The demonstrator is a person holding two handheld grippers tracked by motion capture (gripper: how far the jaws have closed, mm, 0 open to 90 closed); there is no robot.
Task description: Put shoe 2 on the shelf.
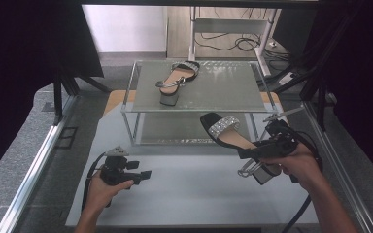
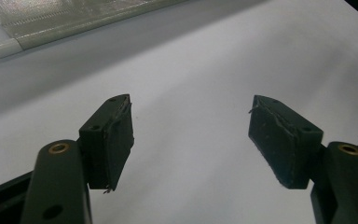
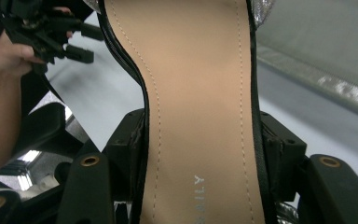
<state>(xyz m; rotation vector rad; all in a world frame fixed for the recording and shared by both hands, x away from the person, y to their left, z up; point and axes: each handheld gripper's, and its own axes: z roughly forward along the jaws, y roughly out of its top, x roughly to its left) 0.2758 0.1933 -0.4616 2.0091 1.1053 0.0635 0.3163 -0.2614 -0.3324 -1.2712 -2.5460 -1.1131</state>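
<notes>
A black block-heel sandal (image 1: 228, 136) with a glittering toe strap hangs above the table's right side, toe pointing up and left. My right gripper (image 1: 252, 151) is shut on its sole near the heel. In the right gripper view the tan insole (image 3: 200, 102) runs up between the two pads, which press on both edges. A matching sandal (image 1: 176, 77) lies on the top of the glass shelf (image 1: 233, 97). My left gripper (image 1: 145, 174) rests low at the front left of the table, open, with only bare table between its pads (image 2: 112, 140).
The two-tier glass shelf stands on metal legs at the table's middle back. The white tabletop (image 1: 189, 189) lies in front of it. Metal rails (image 1: 34, 165) run along both table sides. A dark curtain hangs left and right.
</notes>
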